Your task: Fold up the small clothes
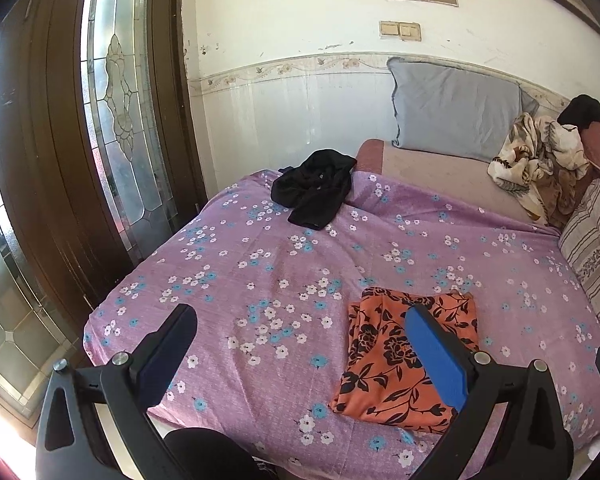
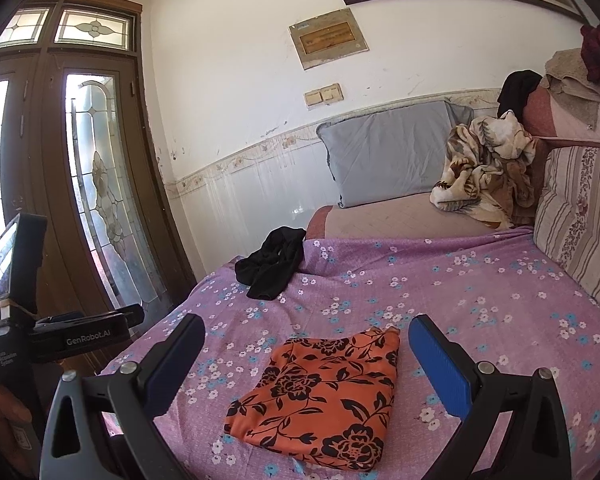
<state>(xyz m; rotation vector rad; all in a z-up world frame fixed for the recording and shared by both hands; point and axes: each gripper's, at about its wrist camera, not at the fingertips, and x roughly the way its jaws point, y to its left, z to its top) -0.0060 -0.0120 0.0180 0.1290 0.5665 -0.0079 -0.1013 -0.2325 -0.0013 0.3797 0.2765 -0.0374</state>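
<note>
The orange floral garment (image 2: pixel 320 396) is lying folded flat near the front edge of the purple flowered bedspread (image 2: pixel 460 288), touching neither tool. The right gripper (image 2: pixel 306 356) is hovering over it with fingers spread wide, holding nothing. The left gripper (image 1: pixel 300 344) is likewise standing open and empty, positioned toward the bedspread's front left corner. A crumpled black garment (image 1: pixel 314 192) is resting at the far edge, well apart. A grey pillow (image 1: pixel 456 110) is leaning against the wall beyond.
</note>
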